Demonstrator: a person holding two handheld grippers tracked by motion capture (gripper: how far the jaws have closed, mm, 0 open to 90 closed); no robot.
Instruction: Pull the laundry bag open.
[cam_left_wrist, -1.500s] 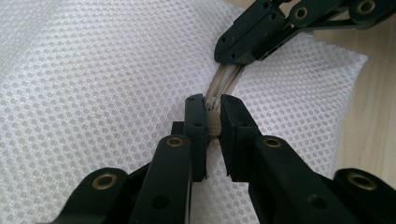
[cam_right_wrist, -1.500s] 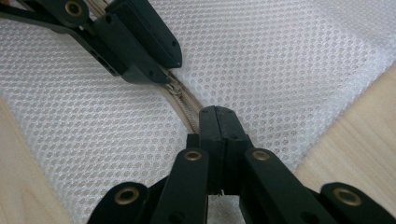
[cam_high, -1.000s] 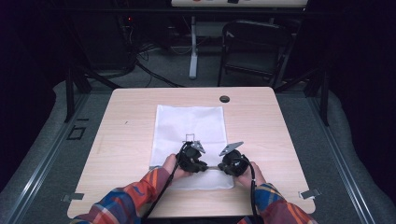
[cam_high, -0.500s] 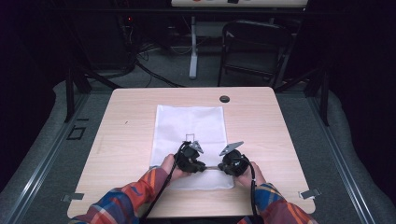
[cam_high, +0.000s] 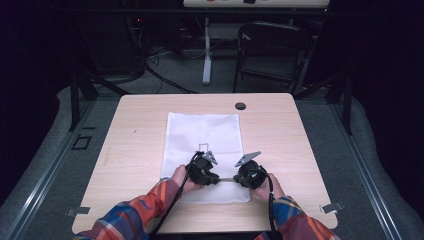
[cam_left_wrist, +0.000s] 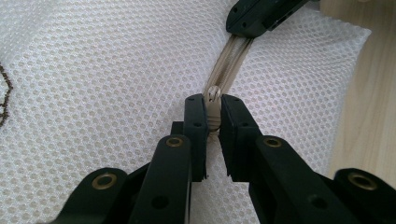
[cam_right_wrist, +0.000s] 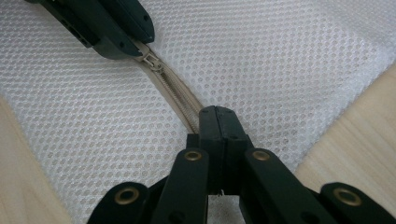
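Note:
A white mesh bag (cam_high: 205, 132) lies flat on the wooden table (cam_high: 135, 145), with a beige zipper (cam_high: 226, 179) running along its near end. My left gripper (cam_high: 218, 178) is at the zipper's left part. In the left gripper view my left gripper (cam_left_wrist: 213, 105) is shut on the zipper pull (cam_left_wrist: 214, 94). My right gripper (cam_high: 235, 178) faces it from the right. In the right gripper view my right gripper (cam_right_wrist: 215, 114) is shut on the zipper tape (cam_right_wrist: 173, 91). The slider (cam_right_wrist: 152, 61) sits at the tip of the left gripper (cam_right_wrist: 122, 43).
A small dark round cap (cam_high: 240, 106) sits in the table near its far edge. Beyond the table stand a black chair (cam_high: 272, 50) and cables on the floor. Bare wood shows on both sides of the bag.

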